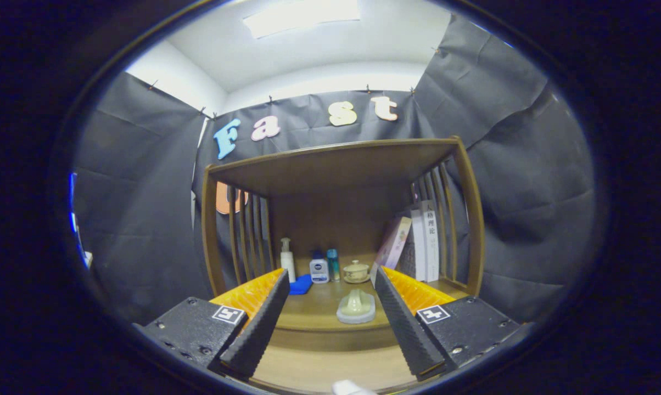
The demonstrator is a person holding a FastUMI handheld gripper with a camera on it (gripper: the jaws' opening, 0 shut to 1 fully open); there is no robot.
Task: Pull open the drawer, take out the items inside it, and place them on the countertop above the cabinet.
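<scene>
2 fingers of the gripper spread, gripping nothing; pale lidded dish between them at 12 o'clock on countertop.

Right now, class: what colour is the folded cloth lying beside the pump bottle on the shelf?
Blue. The cloth shows best in the gripper view, just beyond the open fingers.

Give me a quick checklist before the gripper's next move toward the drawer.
1. Gripper fingers apart and holding nothing: ok.
2. Drawer front in sight: cannot tell; a wooden edge lies low between the fingers.
3. Drawer open: cannot tell.
4. Free space on the countertop: ok, bare wood around the pale green dish.
5. Pump bottle, blue cloth and books out of the way: ok, they stand further back.
</scene>
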